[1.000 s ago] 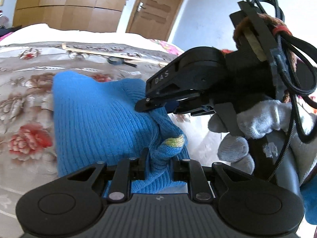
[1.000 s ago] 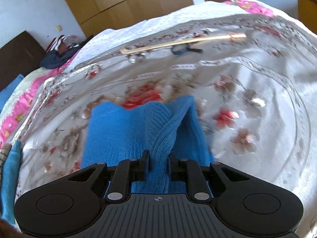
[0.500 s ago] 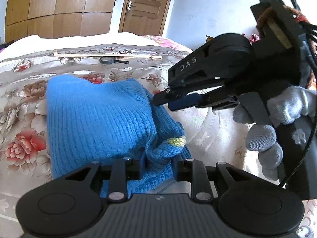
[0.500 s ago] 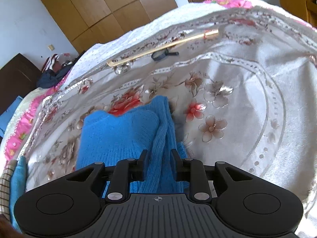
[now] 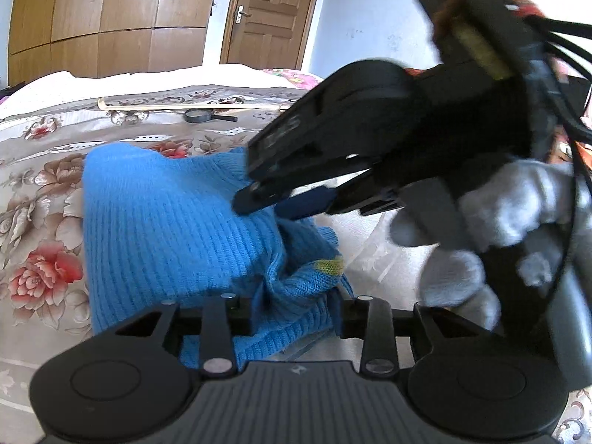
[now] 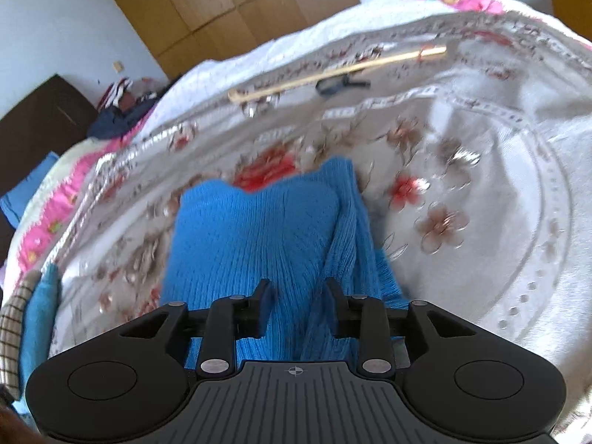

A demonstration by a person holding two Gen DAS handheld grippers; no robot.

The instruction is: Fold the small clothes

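Floral bedspread [image 6: 499,192] under blue sweater [image 6: 259,244]

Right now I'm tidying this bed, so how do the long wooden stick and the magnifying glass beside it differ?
The wooden stick is pale tan; the magnifying glass is dark, nearly black. The stick is long, thin and straight; the magnifying glass is much shorter, with a round lens and a stubby handle. The stick lies farther from the blue knit garment; the magnifying glass lies nearer. Both rest flat on the floral bedspread.
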